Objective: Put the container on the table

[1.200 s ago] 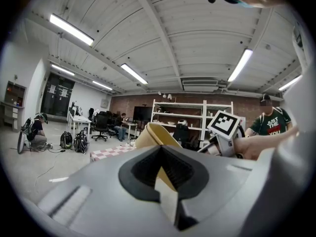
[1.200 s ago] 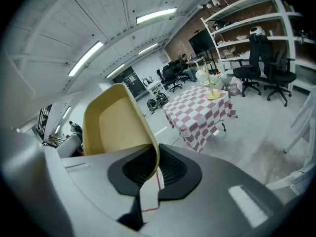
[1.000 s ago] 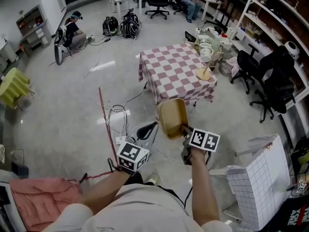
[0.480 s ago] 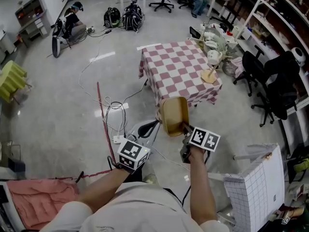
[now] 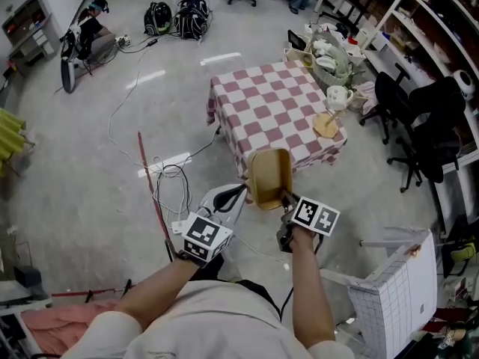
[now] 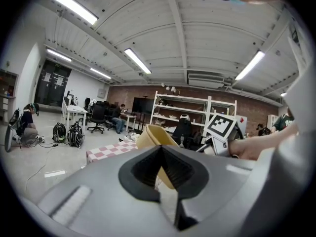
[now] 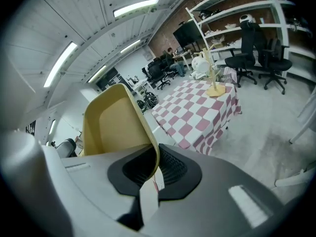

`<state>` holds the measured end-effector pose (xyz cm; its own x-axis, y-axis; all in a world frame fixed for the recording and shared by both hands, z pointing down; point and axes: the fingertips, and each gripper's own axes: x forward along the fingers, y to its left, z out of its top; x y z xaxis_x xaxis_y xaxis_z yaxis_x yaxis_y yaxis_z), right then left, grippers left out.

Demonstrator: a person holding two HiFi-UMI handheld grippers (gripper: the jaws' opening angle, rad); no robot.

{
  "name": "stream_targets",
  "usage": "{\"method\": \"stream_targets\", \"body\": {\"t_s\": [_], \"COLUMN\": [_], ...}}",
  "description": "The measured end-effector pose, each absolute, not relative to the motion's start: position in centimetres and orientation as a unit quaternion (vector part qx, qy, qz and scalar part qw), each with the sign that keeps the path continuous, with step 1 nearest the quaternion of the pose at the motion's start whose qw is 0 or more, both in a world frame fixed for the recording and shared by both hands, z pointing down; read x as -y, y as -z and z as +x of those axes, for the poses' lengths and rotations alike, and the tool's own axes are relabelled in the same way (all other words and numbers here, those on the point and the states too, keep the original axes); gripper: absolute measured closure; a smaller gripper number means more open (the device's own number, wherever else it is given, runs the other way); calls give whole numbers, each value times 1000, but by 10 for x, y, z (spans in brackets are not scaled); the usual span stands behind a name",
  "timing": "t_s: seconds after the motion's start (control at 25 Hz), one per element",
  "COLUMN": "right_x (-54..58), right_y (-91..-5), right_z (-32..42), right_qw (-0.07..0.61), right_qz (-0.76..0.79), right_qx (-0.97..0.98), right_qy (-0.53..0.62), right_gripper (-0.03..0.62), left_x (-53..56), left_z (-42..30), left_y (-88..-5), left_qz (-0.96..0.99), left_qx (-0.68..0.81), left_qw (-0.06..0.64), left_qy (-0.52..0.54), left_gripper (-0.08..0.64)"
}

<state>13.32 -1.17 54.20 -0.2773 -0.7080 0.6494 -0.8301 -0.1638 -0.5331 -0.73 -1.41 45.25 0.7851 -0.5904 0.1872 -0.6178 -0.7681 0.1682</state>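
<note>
Over the floor, near the checkered table point(image 5: 262, 111), the right gripper point(image 7: 155, 158) pinches the yellow container point(image 5: 269, 176) by its wall; the left gripper point(image 6: 160, 151) is closed and empty.

Grey polished floor point(image 5: 90, 163), loose cables point(image 5: 171, 176) trailing across it. Checked-cloth table point(image 5: 269, 114) mid-room. Black office chairs point(image 5: 428, 129) beside white shelving point(image 6: 209, 107). Brick back wall point(image 6: 126, 92). Ceiling strip lights point(image 6: 74, 6) lit.

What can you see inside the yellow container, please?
Only bare yellow walls show inside the container. Its lower part is covered by the right gripper, whose jaws pinch its rim.
</note>
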Motion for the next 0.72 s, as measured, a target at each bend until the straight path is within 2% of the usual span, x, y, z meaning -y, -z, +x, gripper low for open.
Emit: {"method": "stream_targets", "body": {"t_s": [0.44, 0.72], "right_x": [75, 130], "right_y": [-578, -622], "right_z": [156, 177], "right_qw": [60, 95], "right_qz": [619, 606], "right_qx": [604, 606], "right_qy": [-498, -507], "right_gripper": [558, 558], "left_x": [93, 146], "left_z": [18, 37], "left_y": [-476, -495], "left_qz": [948, 940], "left_qx": [281, 299], "left_qw": [131, 140], "left_qy": [-77, -86], "left_gripper": [558, 558]}}
